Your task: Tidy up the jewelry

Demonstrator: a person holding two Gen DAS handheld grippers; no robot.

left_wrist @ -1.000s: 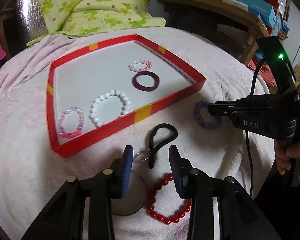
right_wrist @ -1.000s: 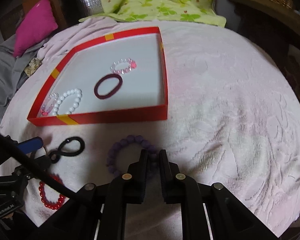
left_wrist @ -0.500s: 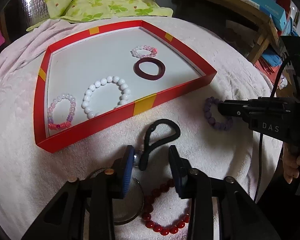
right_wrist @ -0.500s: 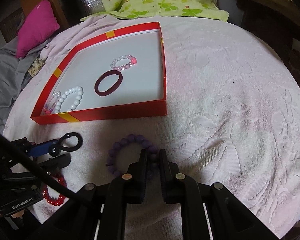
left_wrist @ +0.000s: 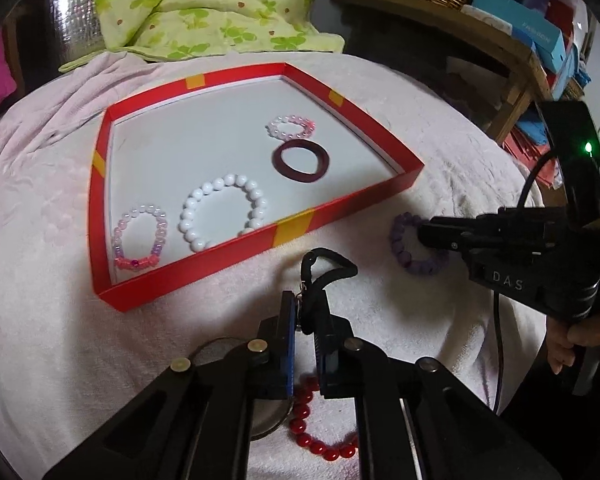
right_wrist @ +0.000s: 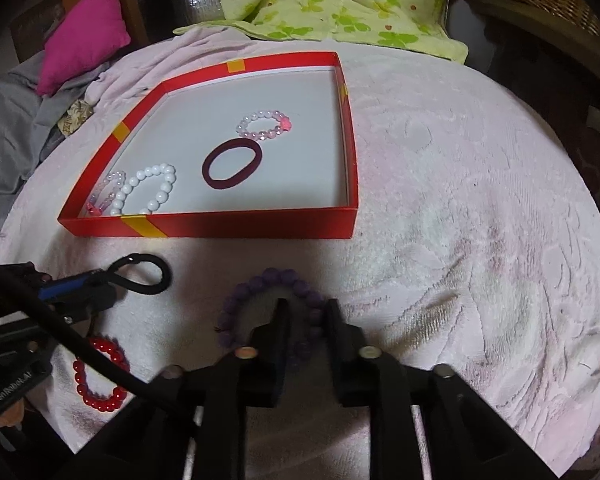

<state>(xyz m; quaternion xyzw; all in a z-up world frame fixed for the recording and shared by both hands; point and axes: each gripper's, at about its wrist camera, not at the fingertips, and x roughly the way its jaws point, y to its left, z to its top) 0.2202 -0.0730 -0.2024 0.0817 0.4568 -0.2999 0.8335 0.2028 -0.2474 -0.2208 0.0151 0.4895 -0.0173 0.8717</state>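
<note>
A red tray [left_wrist: 340, 204] [right_wrist: 236, 224] on the pink blanket holds a white bead bracelet [left_wrist: 224, 212], two pink bead bracelets [left_wrist: 140, 236] [left_wrist: 291, 126] and a maroon hair band [left_wrist: 300, 160]. My left gripper [left_wrist: 306, 312] is shut on a black cord loop [left_wrist: 328, 266] [right_wrist: 144, 274] with a key ring, in front of the tray. My right gripper [right_wrist: 306, 308] stands open over a purple bead bracelet [right_wrist: 268, 280] [left_wrist: 404, 248]. A red bead bracelet [left_wrist: 320, 436] [right_wrist: 96, 376] lies nearest me.
A round glass disc [left_wrist: 268, 420] lies under my left gripper. A green flowered quilt [left_wrist: 204, 8] lies behind the tray. A wooden shelf with boxes [left_wrist: 540, 36] stands at the right and a magenta cushion [right_wrist: 84, 36] at the left.
My left gripper has closed on the black cord loop. My right gripper has opened slightly over the purple bracelet.
</note>
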